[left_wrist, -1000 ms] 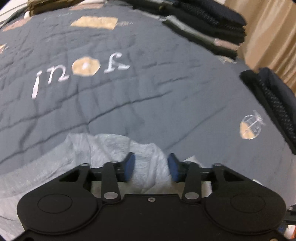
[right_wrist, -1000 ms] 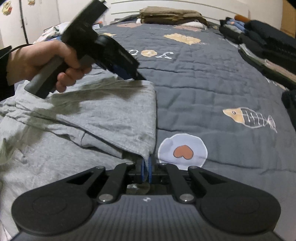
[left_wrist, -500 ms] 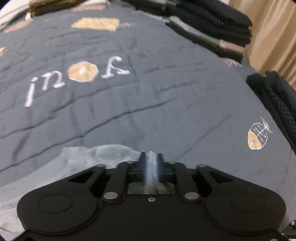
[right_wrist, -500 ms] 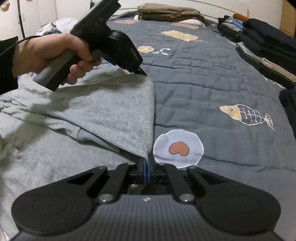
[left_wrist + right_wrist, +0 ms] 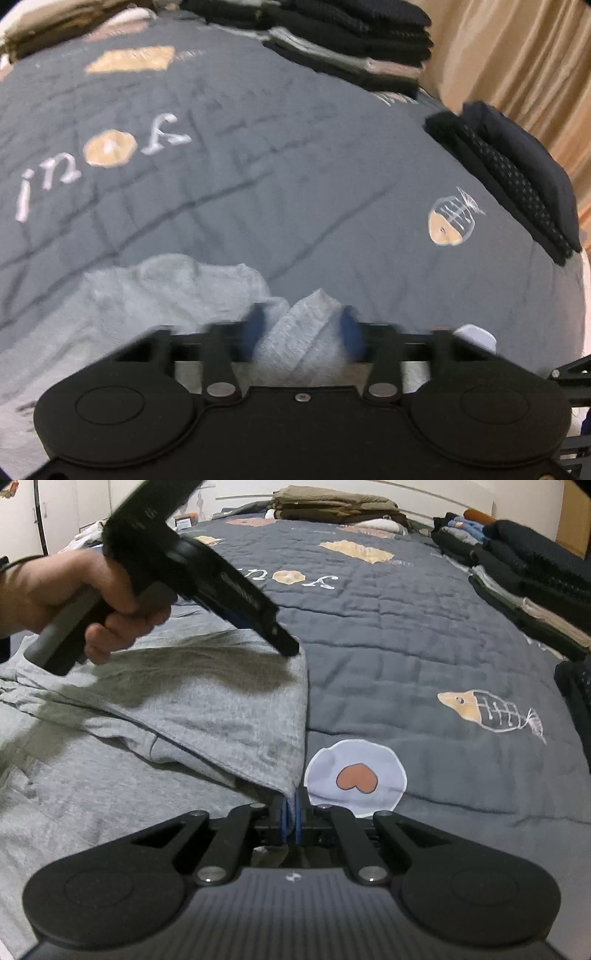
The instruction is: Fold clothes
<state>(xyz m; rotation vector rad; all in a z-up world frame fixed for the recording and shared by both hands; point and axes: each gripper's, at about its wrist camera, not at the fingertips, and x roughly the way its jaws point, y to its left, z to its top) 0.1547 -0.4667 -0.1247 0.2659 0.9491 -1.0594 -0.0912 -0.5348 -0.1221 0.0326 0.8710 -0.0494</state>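
A light grey garment (image 5: 207,716) lies on the dark grey quilt, partly folded, with one straight folded edge running along its right side. My right gripper (image 5: 290,821) is shut on the near corner of that fold. My left gripper (image 5: 301,326) is open, its blue pads either side of a raised ridge of the grey garment (image 5: 173,291) at the far corner. In the right wrist view the left gripper (image 5: 284,648), held in a hand, has its tip at that far corner.
Stacks of dark folded clothes (image 5: 513,173) line the right edge of the bed, with more (image 5: 524,565) toward the back right. A brown folded pile (image 5: 332,506) sits at the head. A tan curtain (image 5: 517,55) hangs beyond. The quilt (image 5: 406,646) carries fish and egg patches.
My left gripper was open a second ago, shut on the cloth half a second ago, and has now opened again. My right gripper has stayed shut on the near corner.
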